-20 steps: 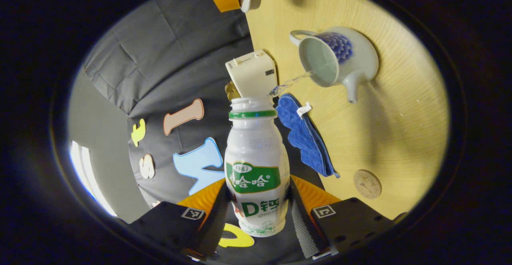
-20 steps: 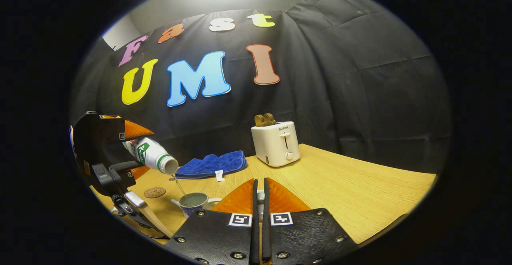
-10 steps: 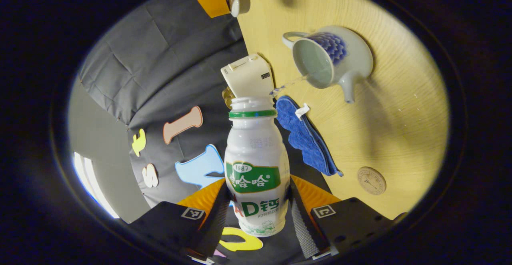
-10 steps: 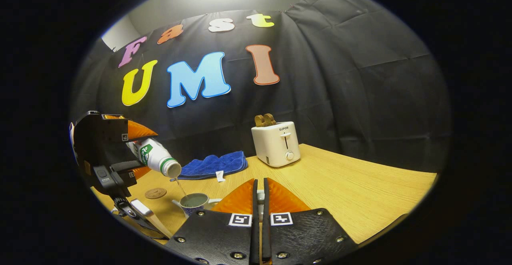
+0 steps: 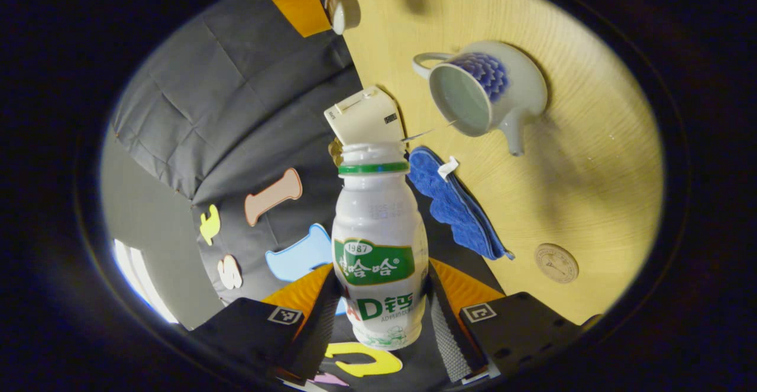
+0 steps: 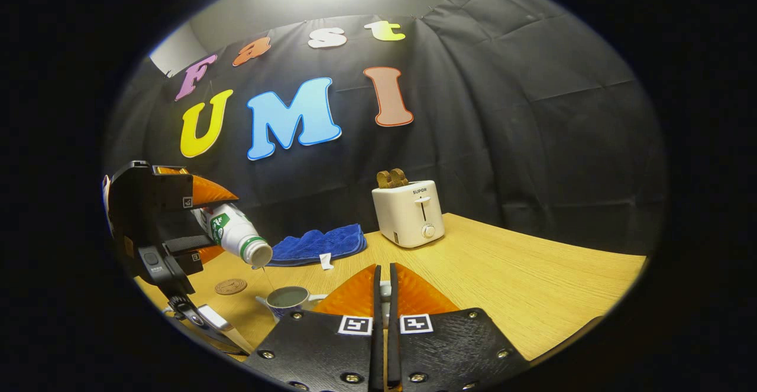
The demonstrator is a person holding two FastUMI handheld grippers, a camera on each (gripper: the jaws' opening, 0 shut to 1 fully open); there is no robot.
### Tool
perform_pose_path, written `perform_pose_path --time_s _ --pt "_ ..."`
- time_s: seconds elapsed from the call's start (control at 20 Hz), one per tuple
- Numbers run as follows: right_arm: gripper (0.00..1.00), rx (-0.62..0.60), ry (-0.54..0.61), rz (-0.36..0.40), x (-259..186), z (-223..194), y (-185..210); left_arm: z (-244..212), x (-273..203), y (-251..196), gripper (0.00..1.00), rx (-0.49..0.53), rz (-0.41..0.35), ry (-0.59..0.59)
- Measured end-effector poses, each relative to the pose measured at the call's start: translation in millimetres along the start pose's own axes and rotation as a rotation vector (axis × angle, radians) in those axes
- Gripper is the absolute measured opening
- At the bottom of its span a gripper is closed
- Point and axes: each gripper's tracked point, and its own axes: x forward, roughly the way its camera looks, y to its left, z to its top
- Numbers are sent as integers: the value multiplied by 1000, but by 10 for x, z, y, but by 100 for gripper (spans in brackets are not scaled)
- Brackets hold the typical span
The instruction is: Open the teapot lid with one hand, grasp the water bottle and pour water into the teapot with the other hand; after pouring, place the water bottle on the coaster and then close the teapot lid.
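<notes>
My left gripper (image 5: 381,277) is shut on a white water bottle (image 5: 378,244) with a green label and no cap. The bottle is tipped mouth-down, and a thin trickle runs from it into the open teapot (image 5: 508,84), white with a blue pattern. In the right gripper view the bottle (image 6: 236,233) hangs tilted over the teapot (image 6: 287,300), held by the left gripper (image 6: 219,223). My right gripper (image 6: 383,277) is shut on the teapot lid (image 6: 384,290), held up beside the pot; the lid (image 5: 343,10) also appears at the top of the left gripper view. A round wooden coaster (image 5: 556,263) lies on the table.
A white toaster (image 6: 408,211) with toast in it stands at the back of the wooden table (image 6: 502,285). A folded blue cloth (image 6: 316,243) lies left of it, behind the teapot. The coaster (image 6: 230,286) sits left of the teapot.
The stream from the bottle has thinned from a steady pour to a trickle. The bottle has tipped a little further down and drifted slightly. The right gripper with the lid has stayed put.
</notes>
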Motion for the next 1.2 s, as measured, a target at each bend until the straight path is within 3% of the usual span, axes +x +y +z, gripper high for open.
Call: perform_pose_path --time_s 0.3,0.4,0.45,0.5,0.6,0.65,0.7,0.75,0.8,1.05,1.1,1.2 --pt "2 1 2 0 5 -1 -3 -11 14 -5 83 -13 14 -9" --pt "2 6 -3 -1 -10 14 -12 -20 35 -38 87 -78 8 -17" --pt "3 10 -7 0 -7 17 -11 -53 69 -70 88 -143 -6 -23" --pt "3 14 -8 2 -5 17 -9 -62 97 -117 82 -250 -28 -23" --pt "3 15 0 10 11 -7 10 -58 132 -209 88 -441 -58 -27" --pt "3 13 6 14 21 -17 27 -58 155 -271 82 -535 -69 -25" --pt "3 10 13 21 25 -44 43 -60 190 -316 88 -622 -73 -23" --pt "3 7 18 28 32 -49 67 -49 205 -354 82 -706 -75 -14" --pt "3 4 23 37 33 -64 92 -52 200 -400 88 -785 -79 -9" --pt "2 -11 41 96 85 -90 301 -231 301 -699 87 -1139 -64 46" --pt "3 -13 50 105 110 -109 350 -273 317 -753 82 -1214 -60 59" --pt "3 -18 70 130 140 -139 496 -348 319 -880 87 -1359 -51 82"
